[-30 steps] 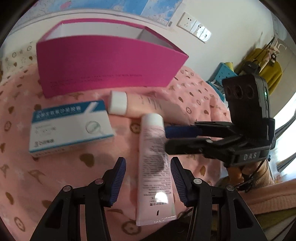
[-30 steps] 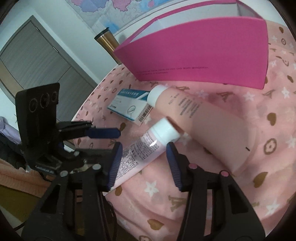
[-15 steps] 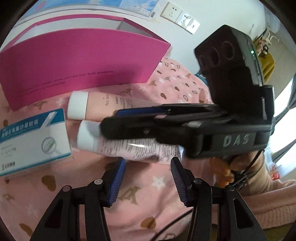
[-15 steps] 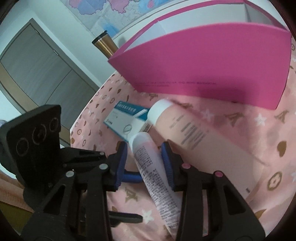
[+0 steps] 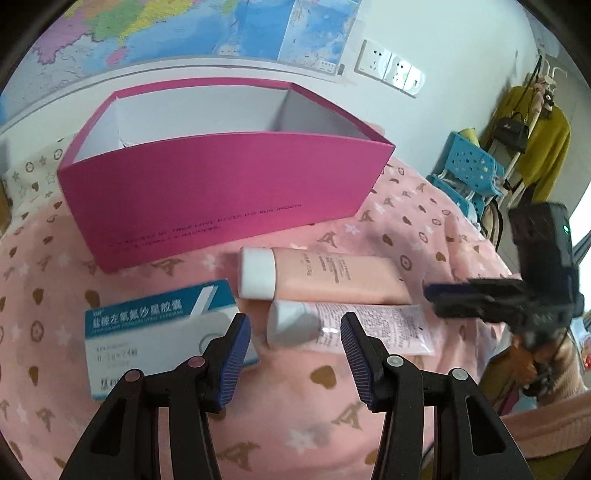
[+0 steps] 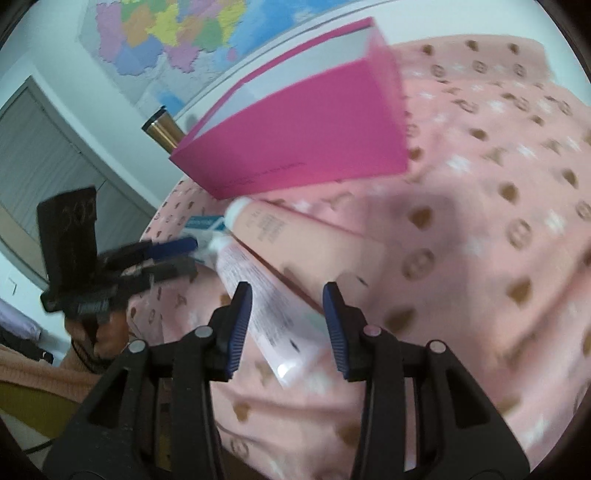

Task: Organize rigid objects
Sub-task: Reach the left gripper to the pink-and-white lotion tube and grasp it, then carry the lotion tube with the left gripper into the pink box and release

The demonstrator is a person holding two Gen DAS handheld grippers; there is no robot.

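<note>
- The magenta box (image 5: 221, 199) stands open-topped at the far side of the pink patterned cloth (image 5: 295, 424), close under the wall with the map (image 5: 184, 29); its white inside shows nothing in it.
- Just in front of its long wall lies the peach tube (image 5: 332, 275), white cap to the left, and touching that tube's near side lies the slim white tube (image 5: 351, 325), cap also left.
- The blue-and-white medicine carton (image 5: 147, 332) lies flat to the left of both caps, just beside them.
- Open cloth lies nearest the camera and to the right of the box — the roomiest stretches.
- Left tongs (image 5: 293, 354) are open and empty, hanging over the cloth before the slim tube's cap.
- Right tongs (image 6: 288, 325) straddle the slim tube's crimped end with a gap on each side; the pads do not press it. The view is blurred.
- A second ago the slim tube pointed toward the left camera; half a second ago the right tongs gripped it; now it lies crosswise, parallel to the peach tube, and the right tongs (image 5: 443, 291) have drawn off to the right edge.
</note>
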